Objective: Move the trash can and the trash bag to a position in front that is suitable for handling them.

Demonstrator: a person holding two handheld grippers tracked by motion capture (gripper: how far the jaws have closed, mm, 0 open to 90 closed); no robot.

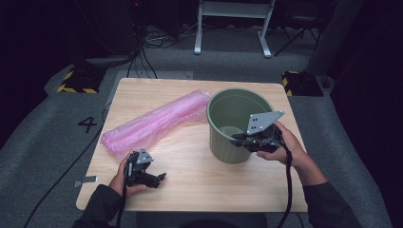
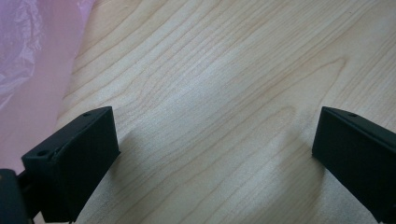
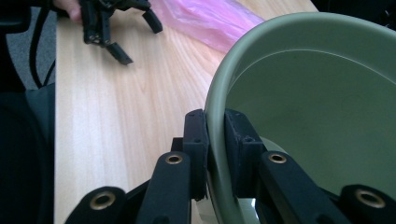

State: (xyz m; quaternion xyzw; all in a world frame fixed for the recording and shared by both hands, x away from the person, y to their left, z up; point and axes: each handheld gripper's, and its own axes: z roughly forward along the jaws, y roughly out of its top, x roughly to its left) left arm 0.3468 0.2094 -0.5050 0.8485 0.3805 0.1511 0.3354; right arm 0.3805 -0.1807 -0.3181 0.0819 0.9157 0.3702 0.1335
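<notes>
So, quick rundown of where things stand:

Bin: green plastic bin (image 1: 236,124) standing upright right of centre in the high view, on the wooden table (image 1: 190,185), mouth facing up. Its long axis runs straight up and down, no tilt that I can make out.

Right gripper: the right gripper (image 3: 215,140) is pinching the bin's rim, one jaw outside the wall and one inside, pressed onto the thin edge. In the high view it sits at the bin's right side (image 1: 248,138).

Left gripper: the left gripper (image 1: 160,177) is low and left of centre in the high view, jaws spread wide over bare wood with nothing between them.

Bag: the pink plastic bag (image 1: 157,121) lies flat, running from centre-left up toward the upper middle of the high view, its far end just beside the bin, maybe touching it, hard to say from here.

Risk 1: that grip is on one side of the rim only, so lifting from there would probably tip the bin and swing it.

Risk 2: the smooth, thin wall could slip out of the jaws if the pinch is shallow.

Risk 3: dragging the bin instead could shove the bag along.
</notes>
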